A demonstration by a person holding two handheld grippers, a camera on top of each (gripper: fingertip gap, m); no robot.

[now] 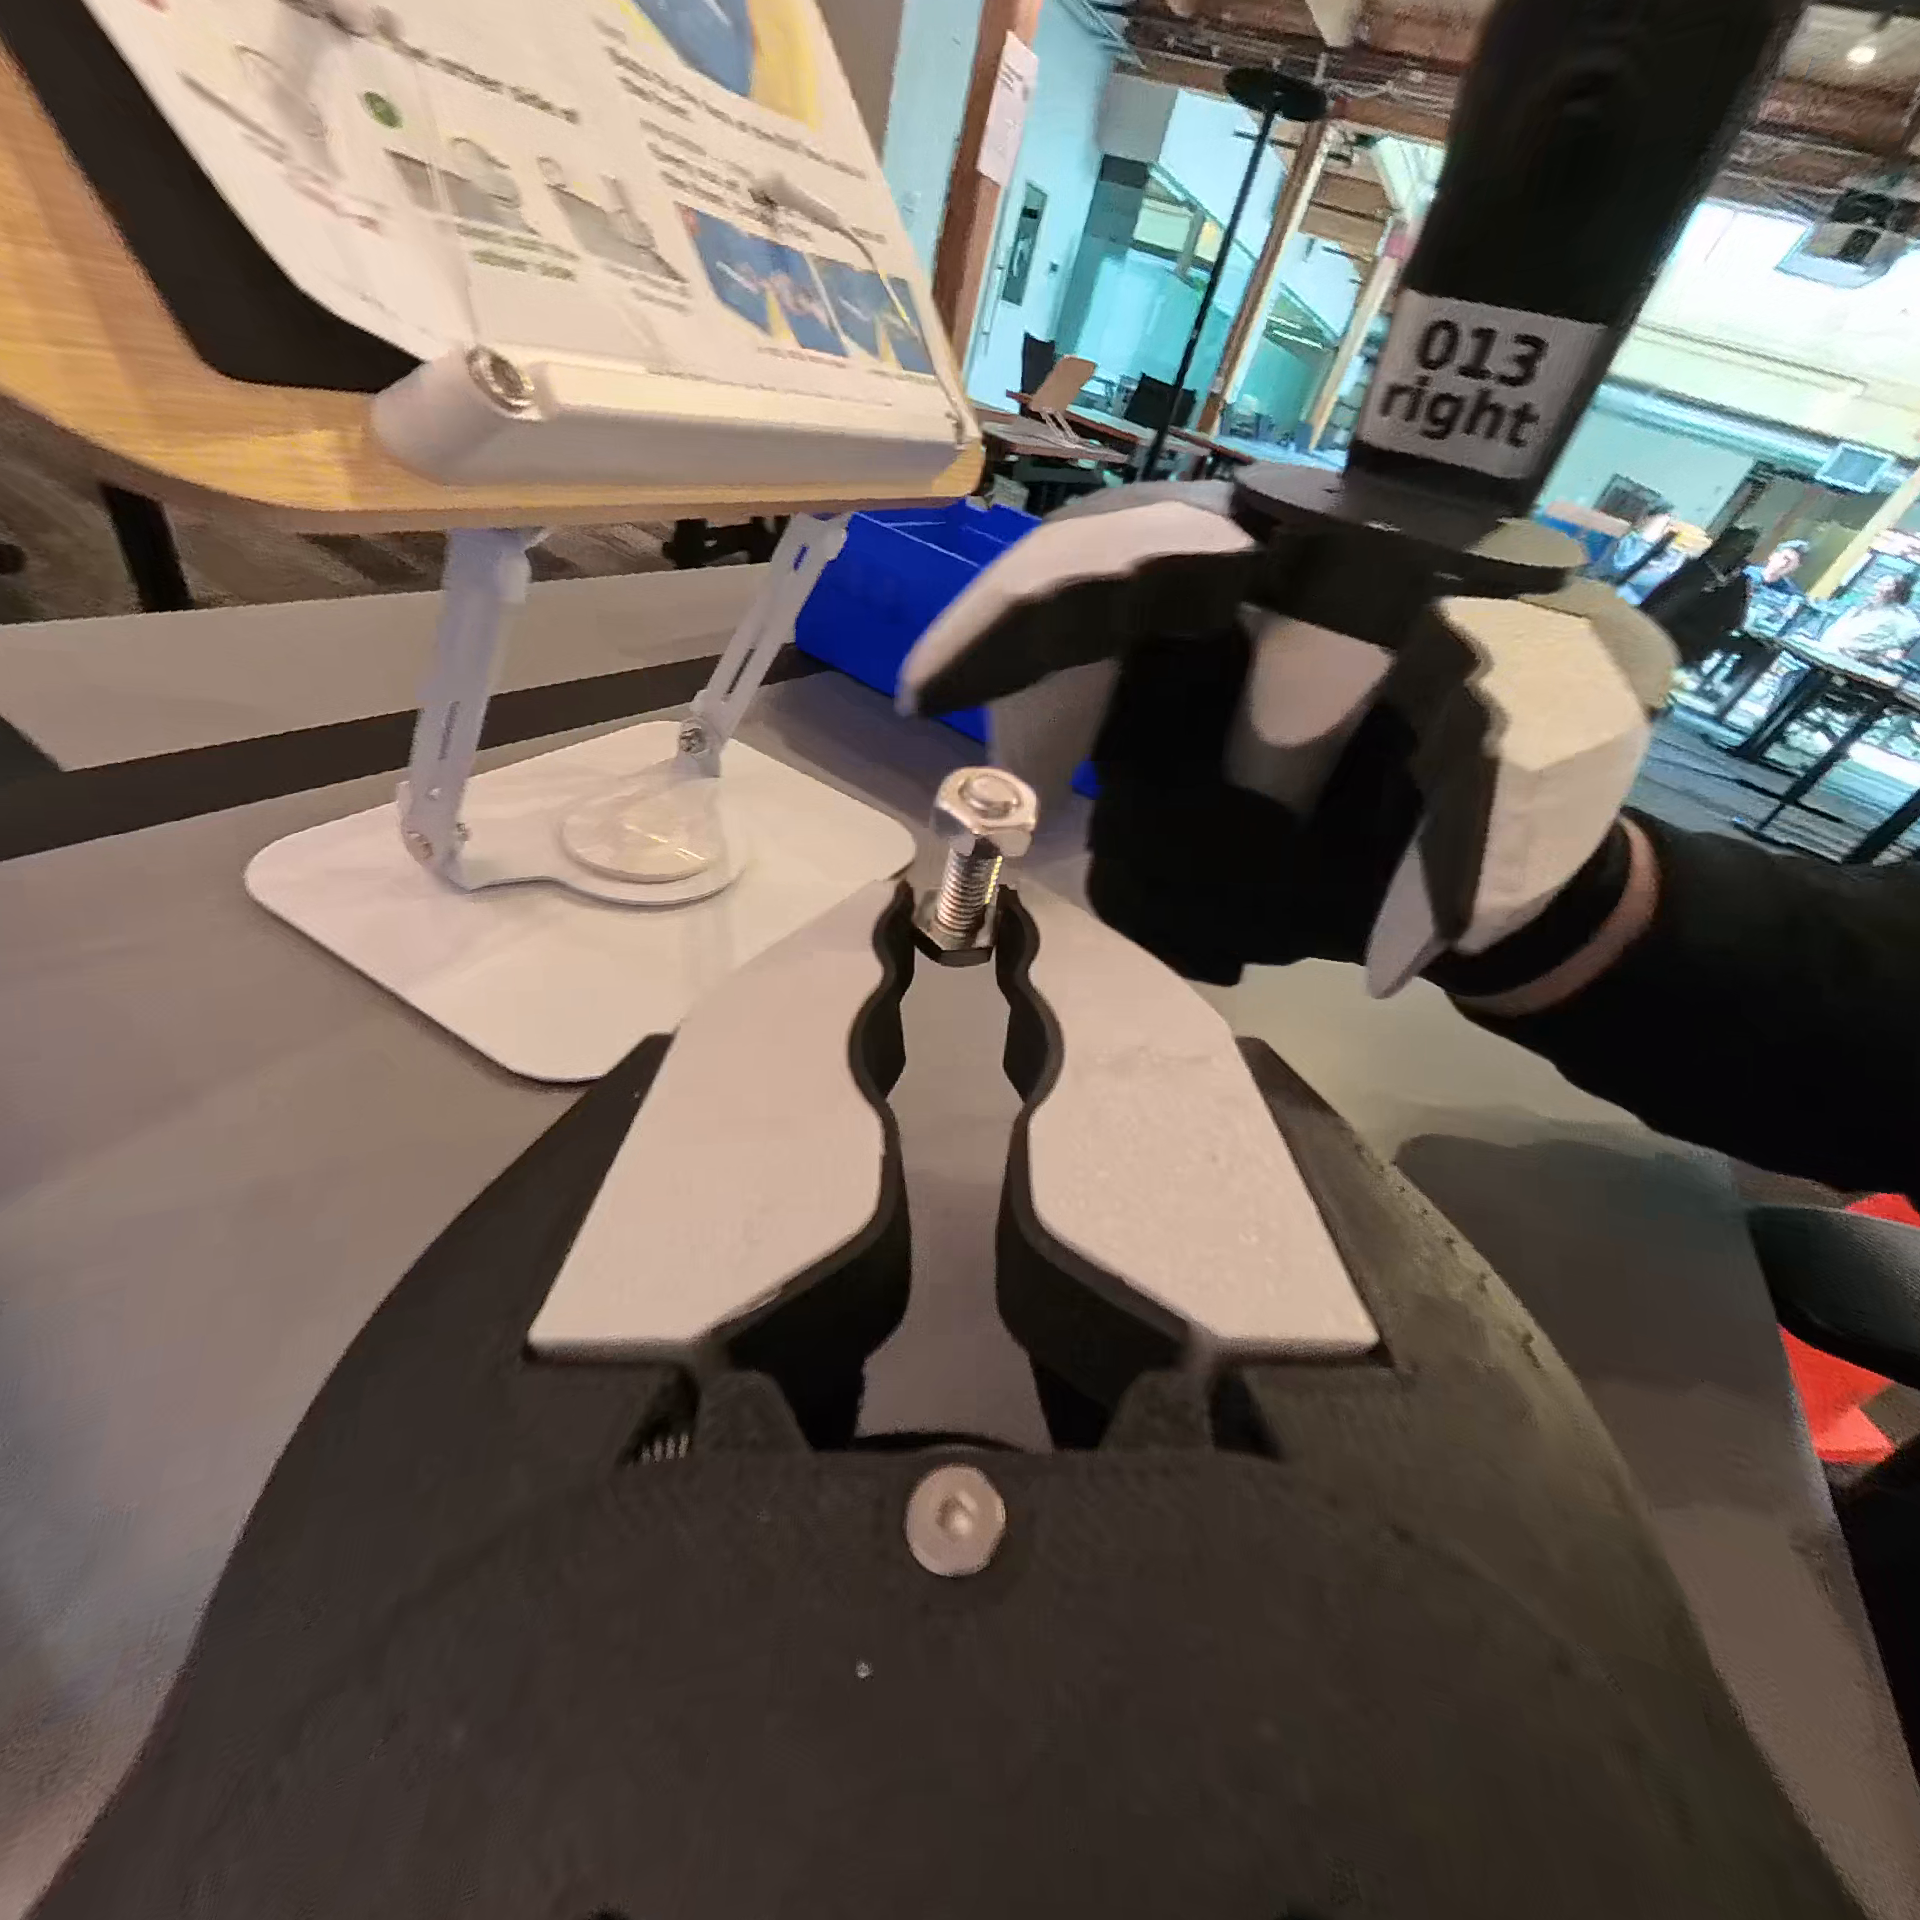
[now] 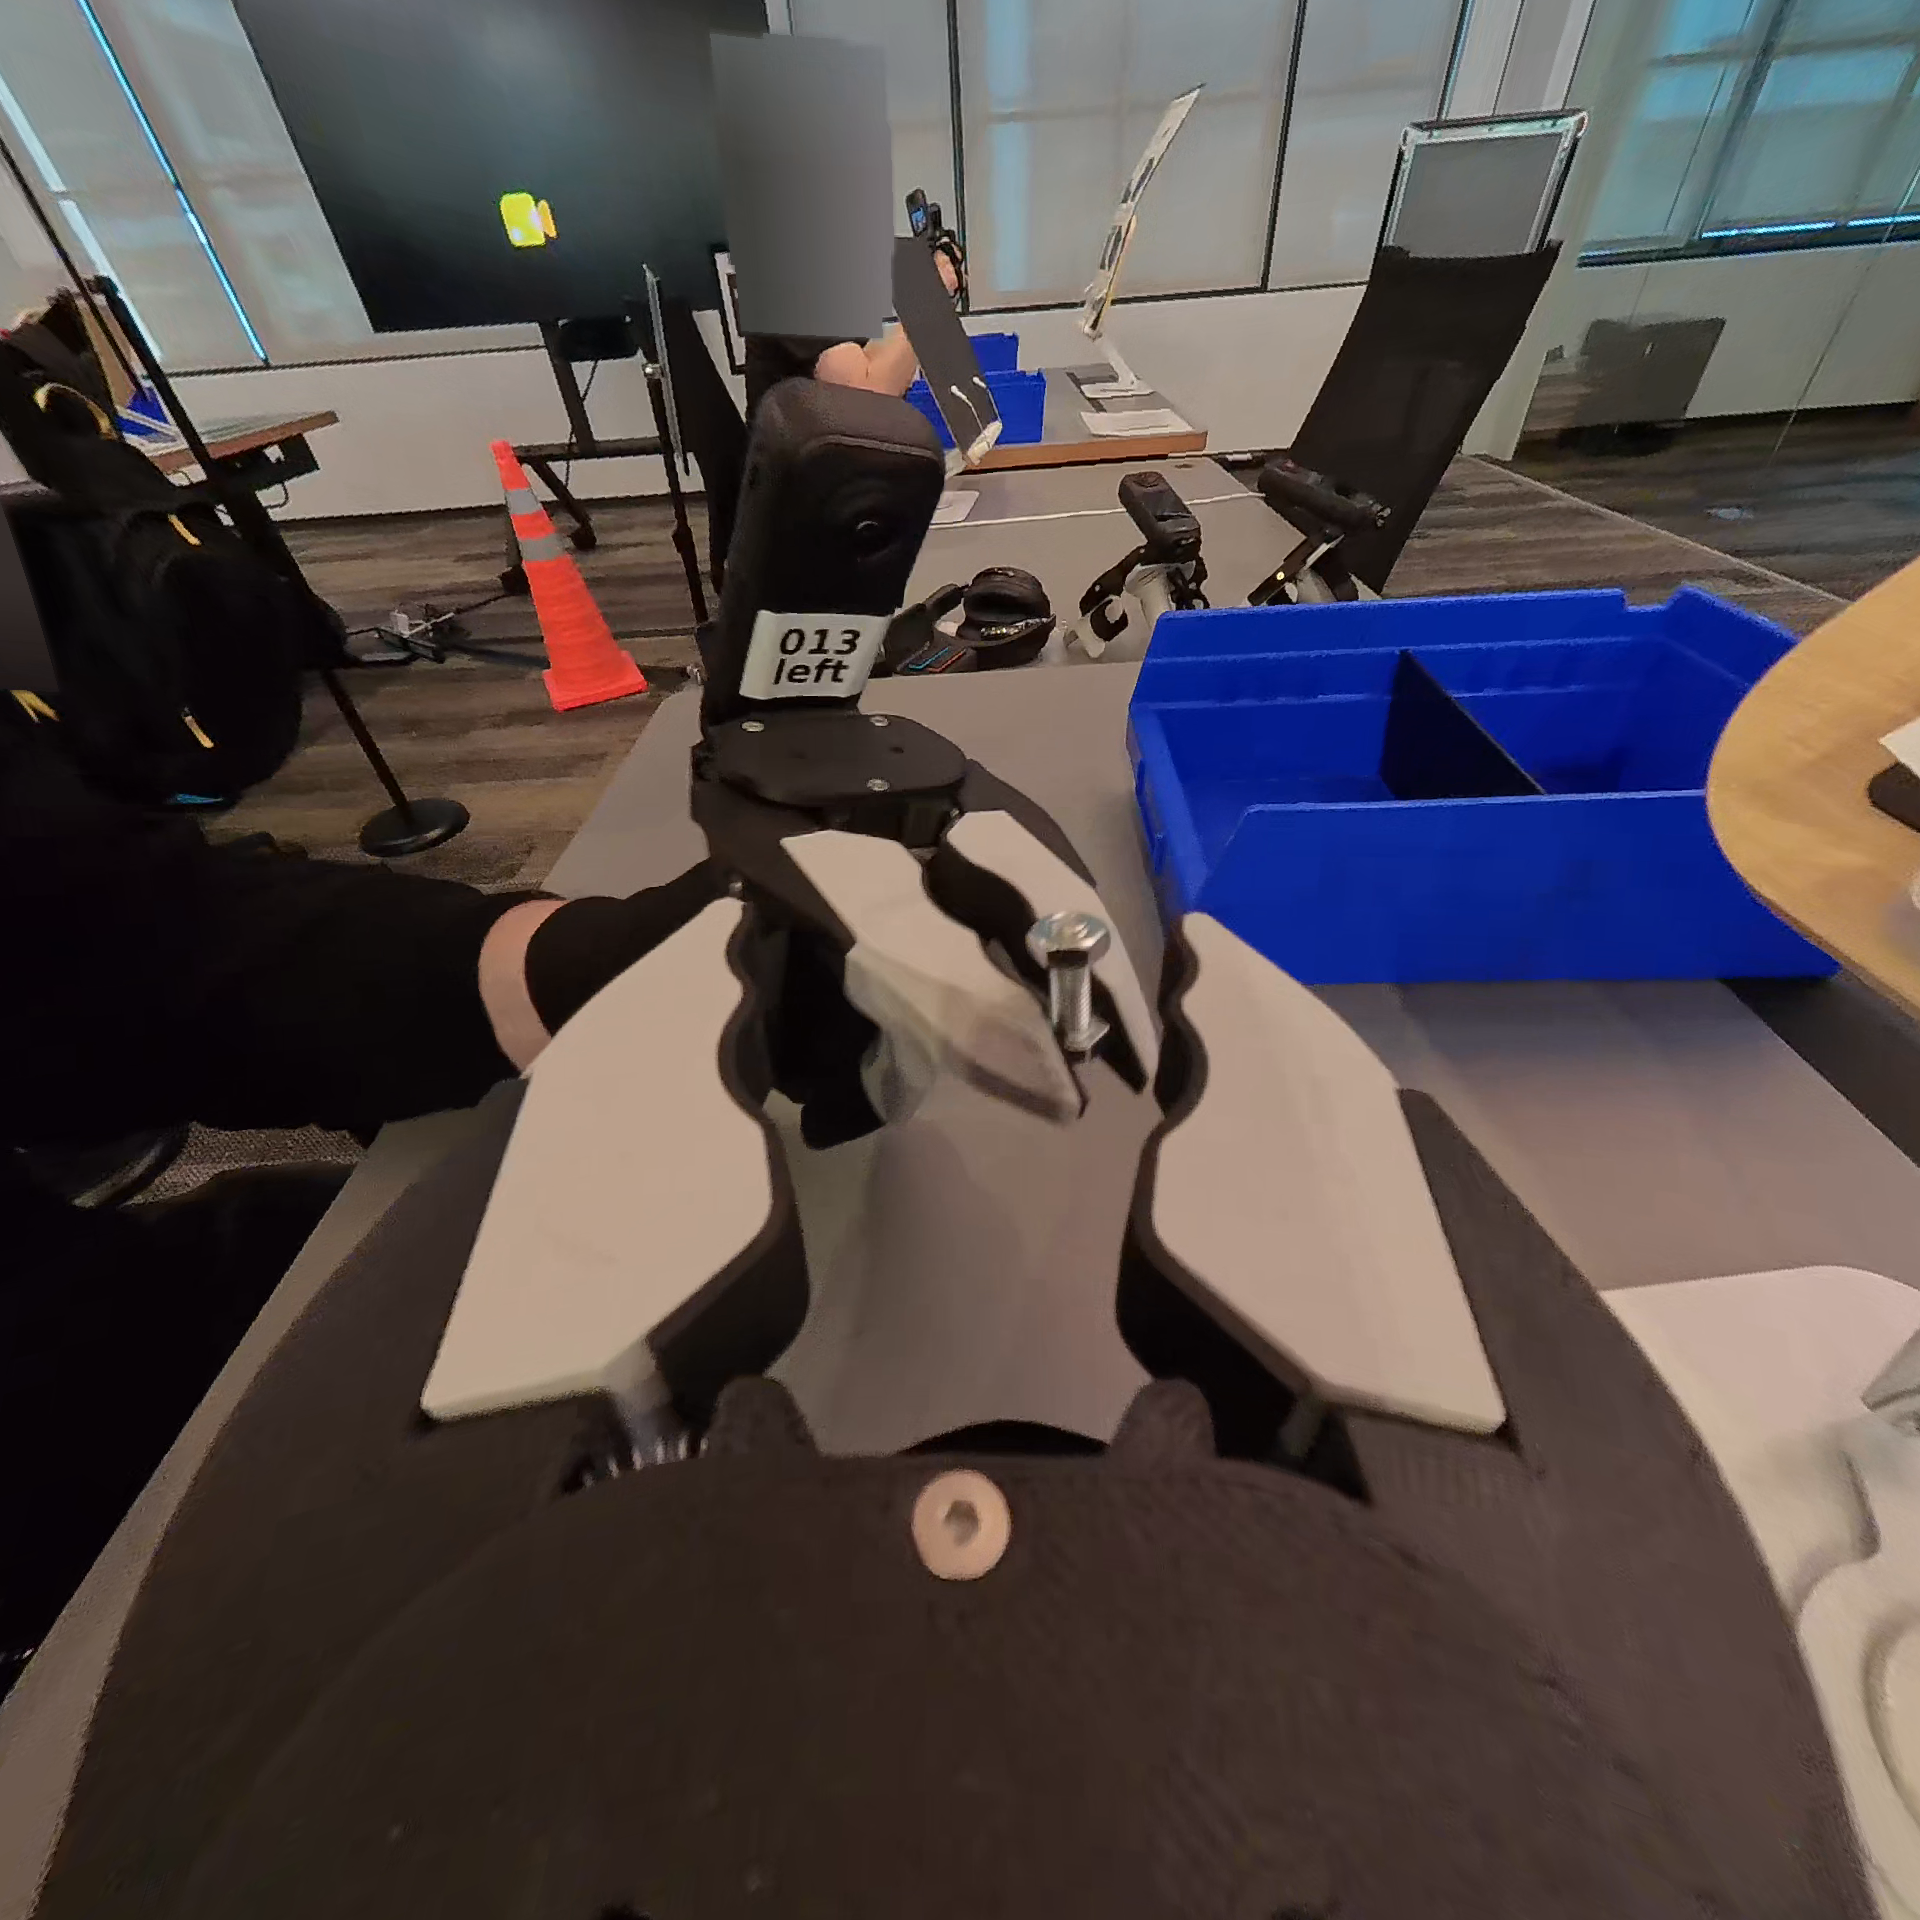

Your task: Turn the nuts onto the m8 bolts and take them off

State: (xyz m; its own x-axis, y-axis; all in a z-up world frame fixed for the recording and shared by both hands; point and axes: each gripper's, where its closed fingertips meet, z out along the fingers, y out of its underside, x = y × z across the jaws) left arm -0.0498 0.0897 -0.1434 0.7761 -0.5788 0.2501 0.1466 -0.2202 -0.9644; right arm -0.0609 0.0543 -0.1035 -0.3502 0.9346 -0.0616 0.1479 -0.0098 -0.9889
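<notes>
One nut (image 1: 985, 812) sits at the threaded tip of the bolt (image 1: 964, 891), whose head your left gripper (image 1: 958, 940) pinches just beside the white stand base (image 1: 582, 914). Your right gripper (image 2: 961, 1049), wide open and empty, hovers near the nut; whether it goes on or off, most of the thread remains.

grey table (image 2: 1455, 1122) with blue bin (image 2: 1455, 894), white stand base (image 1: 582, 935)

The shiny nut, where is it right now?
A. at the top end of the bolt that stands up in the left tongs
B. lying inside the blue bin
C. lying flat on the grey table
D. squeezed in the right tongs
A: the nut sits at the top of the threaded bolt, whose head is pinched by the left tongs; the right tongs are open.
</notes>
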